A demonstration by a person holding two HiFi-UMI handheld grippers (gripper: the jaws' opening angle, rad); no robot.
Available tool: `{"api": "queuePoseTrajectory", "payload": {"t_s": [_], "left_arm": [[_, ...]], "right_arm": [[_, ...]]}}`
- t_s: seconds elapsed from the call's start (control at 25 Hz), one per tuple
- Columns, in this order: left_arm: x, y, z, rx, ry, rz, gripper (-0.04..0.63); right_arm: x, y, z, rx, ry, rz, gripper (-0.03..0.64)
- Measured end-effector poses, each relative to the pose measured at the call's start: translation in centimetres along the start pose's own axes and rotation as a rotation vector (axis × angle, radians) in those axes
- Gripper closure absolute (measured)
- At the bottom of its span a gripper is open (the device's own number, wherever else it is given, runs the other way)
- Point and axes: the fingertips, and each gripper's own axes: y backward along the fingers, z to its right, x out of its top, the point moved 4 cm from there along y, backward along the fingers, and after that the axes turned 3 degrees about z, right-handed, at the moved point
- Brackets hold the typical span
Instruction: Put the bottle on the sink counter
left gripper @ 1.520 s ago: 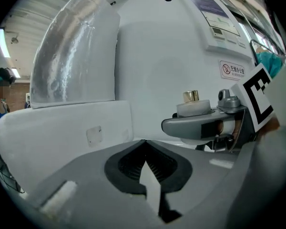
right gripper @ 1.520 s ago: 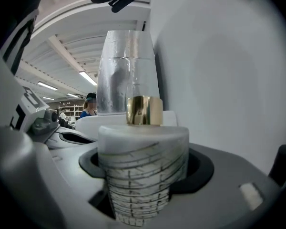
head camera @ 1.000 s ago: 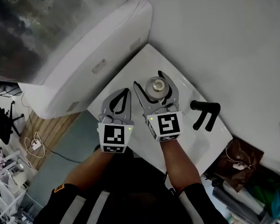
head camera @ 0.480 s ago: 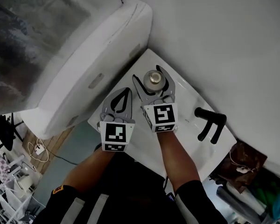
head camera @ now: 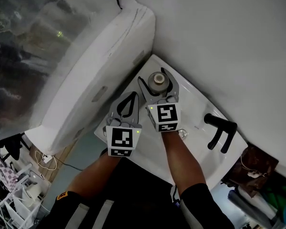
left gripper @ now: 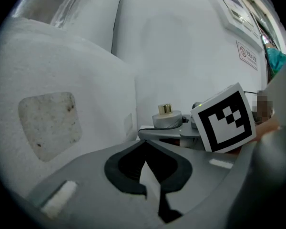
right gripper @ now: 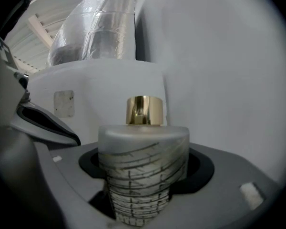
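A frosted bottle (head camera: 158, 80) with a gold cap stands upright between the jaws of my right gripper (head camera: 152, 75), which is shut on its ribbed body (right gripper: 143, 166). It sits over the far left corner of the white sink counter (head camera: 200, 109), close to the wall. Whether its base touches the counter is hidden. My left gripper (head camera: 133, 95) is just to the left, shut with nothing in it, its tips meeting (left gripper: 144, 149). In the left gripper view the bottle (left gripper: 166, 116) and the right gripper's marker cube (left gripper: 224, 119) show ahead on the right.
A black faucet (head camera: 221, 130) stands at the sink's right side, with the drain (head camera: 182, 134) near my right wrist. A white appliance (head camera: 90, 75) butts against the sink's left edge, with a plastic-wrapped bulk (head camera: 24, 42) on top. A white wall rises behind.
The right gripper has carried the bottle a little farther from the faucet toward the sink's far left corner. The left gripper has followed alongside, still shut.
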Motion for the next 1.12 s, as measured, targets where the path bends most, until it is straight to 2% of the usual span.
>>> {"api": "queuePoseTrajectory", "payload": {"t_s": [0.24,0.56,1.12], "left_arm": [[-0.2,-0.6,-0.1,-0.004,0.003,-0.008,0.597],[0.1,-0.9,0.1,-0.010,0.017,0.002,0.597],[0.1,-0.7,-1.1,0.018,0.035,0.008,0.597]], "right_arm": [[-0.3,-0.9,-0.1,-0.023,0.034,-0.025,0.282],[-0.9,-1.7,-0.5,-0.064,0.096,-0.111,0.282],[-2.1,-2.3,-0.8,-0.081,0.120,-0.220,0.283]]}}
